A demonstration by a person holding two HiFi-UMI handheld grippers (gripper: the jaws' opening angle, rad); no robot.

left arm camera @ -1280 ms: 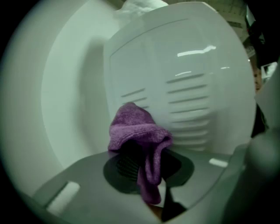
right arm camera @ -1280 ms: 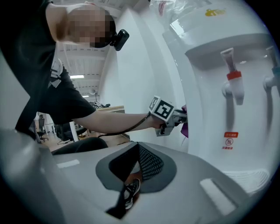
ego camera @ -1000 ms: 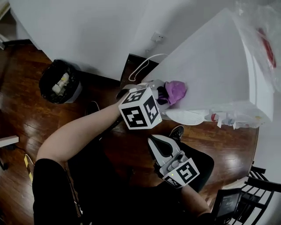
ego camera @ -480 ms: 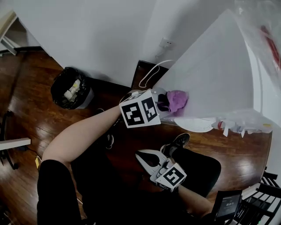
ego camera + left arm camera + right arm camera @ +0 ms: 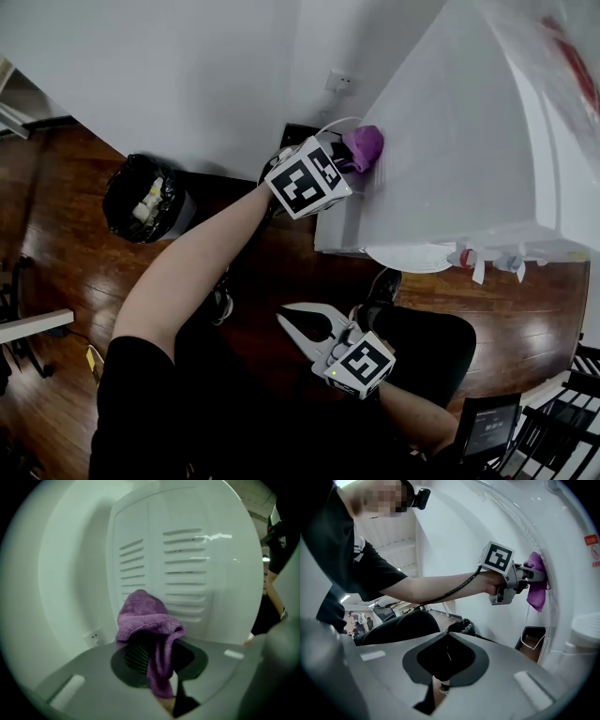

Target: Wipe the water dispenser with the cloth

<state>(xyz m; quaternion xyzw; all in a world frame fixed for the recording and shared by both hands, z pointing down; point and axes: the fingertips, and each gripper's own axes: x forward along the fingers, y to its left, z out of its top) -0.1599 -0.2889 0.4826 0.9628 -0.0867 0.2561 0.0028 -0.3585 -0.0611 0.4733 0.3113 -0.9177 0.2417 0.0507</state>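
**Head view:** The left claw is clamped on a purple cloth and holds it against the side of the white dispenser, at the edge nearest the wall. A black bin stands on the wooden floor by the wall, well apart from the dispenser. The right claw hangs low above the person's lap.

**Left gripper view:** The jaws pinch the cloth, which bunches over them and droops between them. Behind it is the dispenser's louvred panel. A wall socket shows at the lower left.

**Right gripper view:** The right claw has its jaws together with nothing between them. Beyond it, the left claw presses the cloth against the dispenser's slotted panel, and a tail of the cloth hangs down. The bin stands further back.
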